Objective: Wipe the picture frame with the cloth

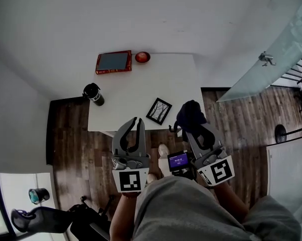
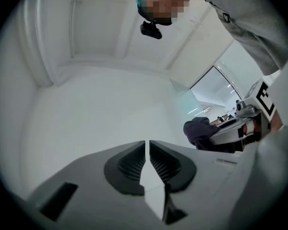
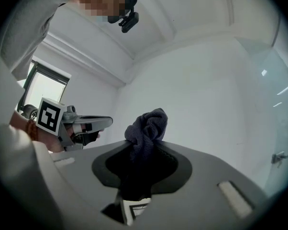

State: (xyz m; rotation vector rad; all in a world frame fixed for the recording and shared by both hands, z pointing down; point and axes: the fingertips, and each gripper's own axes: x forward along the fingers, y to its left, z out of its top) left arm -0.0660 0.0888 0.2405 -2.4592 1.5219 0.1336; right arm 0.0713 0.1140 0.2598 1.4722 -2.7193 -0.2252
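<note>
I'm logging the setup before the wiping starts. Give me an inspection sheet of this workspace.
Surface: white table, set against the wall.
Job's things: picture frame lies flat by the table's near edge; dark cloth is in the right gripper.
Clutter: red-edged panel and red bowl at the far edge; black bottle by the table's left edge.
Grippers: left gripper shut, empty; right gripper shut on the cloth; both held off the table.
Cables: nothing seen.
Surroundings: wood floor, white walls, glass panel at right.
</note>
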